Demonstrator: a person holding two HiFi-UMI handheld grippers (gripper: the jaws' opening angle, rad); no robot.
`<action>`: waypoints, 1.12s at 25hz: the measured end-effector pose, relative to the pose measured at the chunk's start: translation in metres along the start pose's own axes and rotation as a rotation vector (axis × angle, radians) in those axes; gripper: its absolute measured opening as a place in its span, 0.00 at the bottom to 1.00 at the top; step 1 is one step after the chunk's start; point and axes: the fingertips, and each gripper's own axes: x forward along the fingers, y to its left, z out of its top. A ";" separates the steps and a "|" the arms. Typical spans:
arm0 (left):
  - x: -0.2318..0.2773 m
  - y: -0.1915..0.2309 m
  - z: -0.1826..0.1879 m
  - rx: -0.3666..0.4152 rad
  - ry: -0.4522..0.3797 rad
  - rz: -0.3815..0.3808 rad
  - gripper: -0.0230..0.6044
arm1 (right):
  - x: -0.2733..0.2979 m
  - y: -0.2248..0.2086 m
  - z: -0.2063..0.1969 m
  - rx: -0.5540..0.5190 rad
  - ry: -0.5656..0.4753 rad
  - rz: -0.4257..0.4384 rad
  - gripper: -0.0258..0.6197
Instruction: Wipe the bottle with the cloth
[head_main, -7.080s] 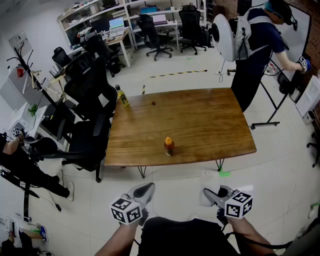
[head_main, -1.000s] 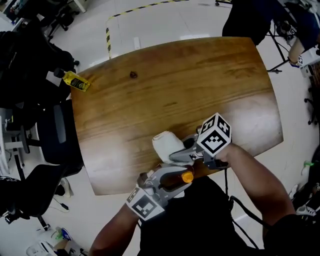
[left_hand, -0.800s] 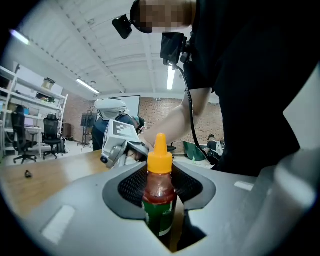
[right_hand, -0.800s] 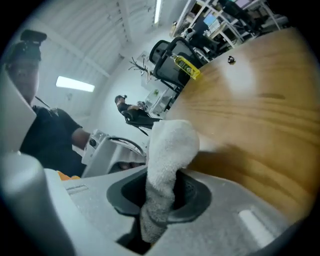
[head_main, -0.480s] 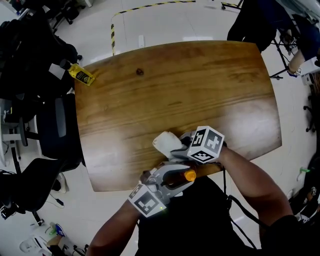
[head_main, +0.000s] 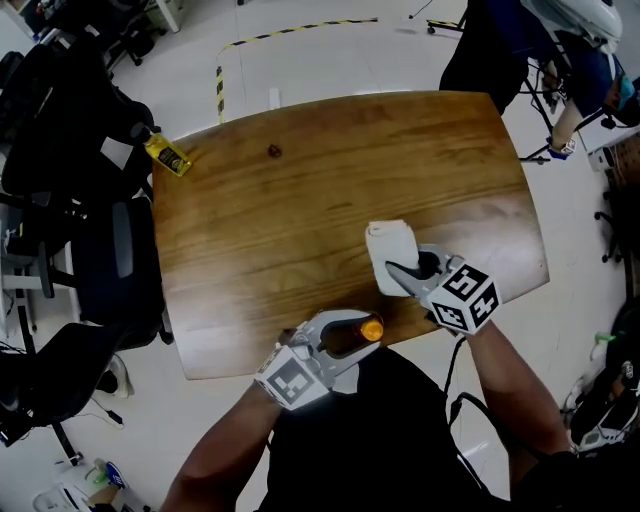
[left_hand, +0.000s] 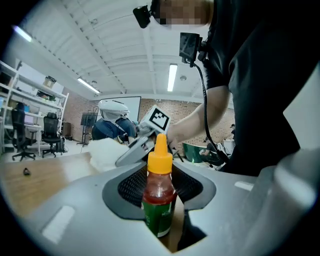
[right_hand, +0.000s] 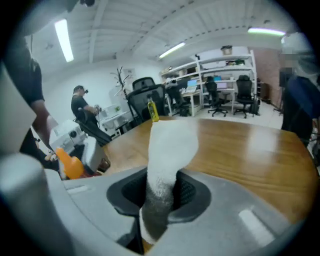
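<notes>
At the desk's (head_main: 300, 190) near edge the left tool (head_main: 352, 337) is gripping the bottle (head_main: 371, 329), mostly hiding it; the right tool (head_main: 399, 275) is pinching the cloth (head_main: 386, 246) nearby.

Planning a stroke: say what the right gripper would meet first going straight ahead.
Probably nothing near: beyond the right gripper and its cloth lies bare tabletop, then the yellow bottle at the far edge; depth unclear.
</notes>
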 end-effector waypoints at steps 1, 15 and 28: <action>0.000 0.001 0.000 0.002 -0.006 0.002 0.30 | -0.022 0.003 0.009 0.018 -0.041 -0.017 0.15; 0.001 0.005 -0.007 -0.003 0.019 0.015 0.30 | -0.047 0.151 0.045 -0.634 0.193 0.100 0.15; 0.004 0.005 -0.010 -0.001 0.034 0.002 0.30 | -0.041 0.153 0.024 -0.668 0.234 0.084 0.16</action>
